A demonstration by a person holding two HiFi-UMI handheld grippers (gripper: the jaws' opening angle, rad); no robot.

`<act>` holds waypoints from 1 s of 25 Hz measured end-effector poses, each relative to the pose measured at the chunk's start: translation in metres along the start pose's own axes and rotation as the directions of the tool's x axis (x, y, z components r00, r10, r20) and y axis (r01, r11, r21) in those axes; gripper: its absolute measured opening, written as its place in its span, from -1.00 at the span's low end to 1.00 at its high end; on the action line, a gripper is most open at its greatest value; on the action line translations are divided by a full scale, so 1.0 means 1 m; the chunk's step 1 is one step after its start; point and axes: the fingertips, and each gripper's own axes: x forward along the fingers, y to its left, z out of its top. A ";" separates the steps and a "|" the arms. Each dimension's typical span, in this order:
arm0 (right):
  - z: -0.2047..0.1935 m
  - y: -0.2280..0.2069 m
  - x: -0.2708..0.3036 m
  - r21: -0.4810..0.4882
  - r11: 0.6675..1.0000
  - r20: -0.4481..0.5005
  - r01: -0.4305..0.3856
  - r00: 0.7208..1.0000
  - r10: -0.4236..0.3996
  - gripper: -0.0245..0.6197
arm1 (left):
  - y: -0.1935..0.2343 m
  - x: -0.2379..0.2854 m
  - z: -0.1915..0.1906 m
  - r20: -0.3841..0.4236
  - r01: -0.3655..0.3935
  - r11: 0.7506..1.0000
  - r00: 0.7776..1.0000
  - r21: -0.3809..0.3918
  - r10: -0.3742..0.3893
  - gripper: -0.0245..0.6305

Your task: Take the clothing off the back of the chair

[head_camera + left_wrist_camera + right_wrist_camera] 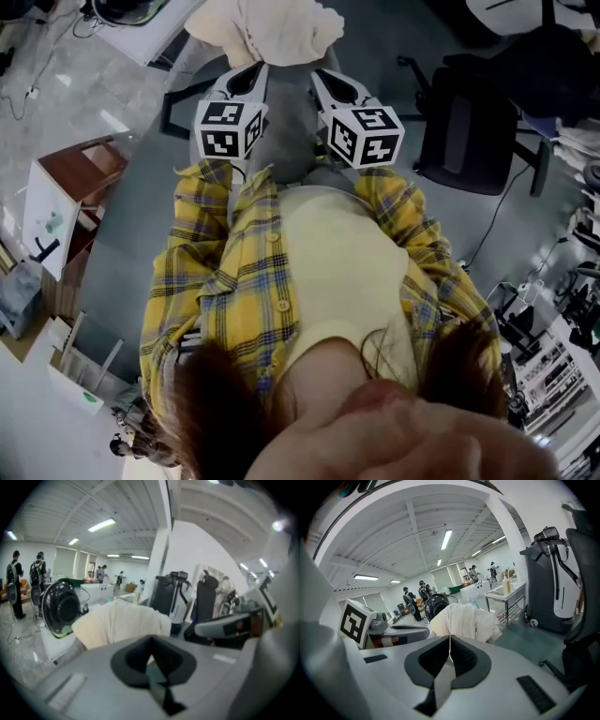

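A cream garment (pixel 267 28) hangs bunched over the back of a grey chair (pixel 281 141) at the top of the head view. Both grippers point toward it, side by side. My left gripper (pixel 251 70) is shut just below the cloth's left part, and my right gripper (pixel 321 77) is shut below its right part. In the left gripper view the garment (pixel 119 623) lies just beyond the closed left gripper (pixel 151 644). The right gripper view shows the garment (pixel 464 620) past the closed right gripper (pixel 450 641). I see no cloth pinched in either.
A black office chair (pixel 469 131) stands to the right and a white-and-brown shelf unit (pixel 56 211) to the left. A black fan (pixel 61 606) sits behind the garment. People (pixel 16 583) stand far off. A dark machine (pixel 553 588) and a white table (pixel 506 592) are at right.
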 end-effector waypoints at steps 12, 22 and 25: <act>-0.003 -0.039 0.006 0.037 0.999 -0.021 0.003 1.000 -0.002 -0.88 | -0.010 0.072 0.002 -0.053 0.027 1.000 0.998 0.005 -0.027 -0.54; -0.009 -0.062 0.002 0.053 0.998 -0.041 0.018 0.999 -0.016 -0.88 | -0.029 0.118 0.004 -0.077 0.033 0.999 0.997 0.017 -0.032 -0.15; -0.013 -0.068 0.001 0.059 0.998 -0.052 0.029 0.998 -0.026 -0.88 | -0.035 0.129 0.007 -0.077 0.039 0.999 0.996 -0.001 -0.039 -0.07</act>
